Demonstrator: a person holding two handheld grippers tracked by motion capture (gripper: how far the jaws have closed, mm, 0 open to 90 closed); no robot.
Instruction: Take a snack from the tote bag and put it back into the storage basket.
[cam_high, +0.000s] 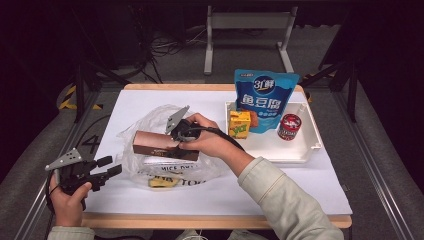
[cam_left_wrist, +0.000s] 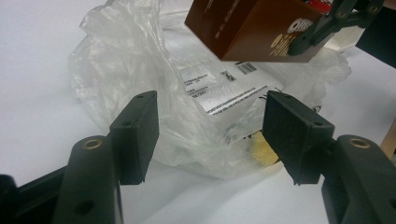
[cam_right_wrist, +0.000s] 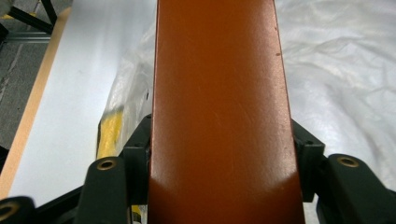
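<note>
A long brown box (cam_high: 156, 144) with a glossy, coppery face hung above the clear plastic bag (cam_high: 150, 125) on the white bench (cam_high: 300, 185). Gold lettering on its end was only partly readable. The right gripper (cam_high: 176, 141) had its fingers clamped on the box's sides. The left gripper (cam_high: 111, 166) waited beside the bag, fingers spread and empty.

The high view looks forward and down over the whole table (cam_high: 320, 197), while both gripper views sit low and close, sharing the brown box (cam_left_wrist: 252, 28) and plastic bag (cam_right_wrist: 345, 70).
</note>
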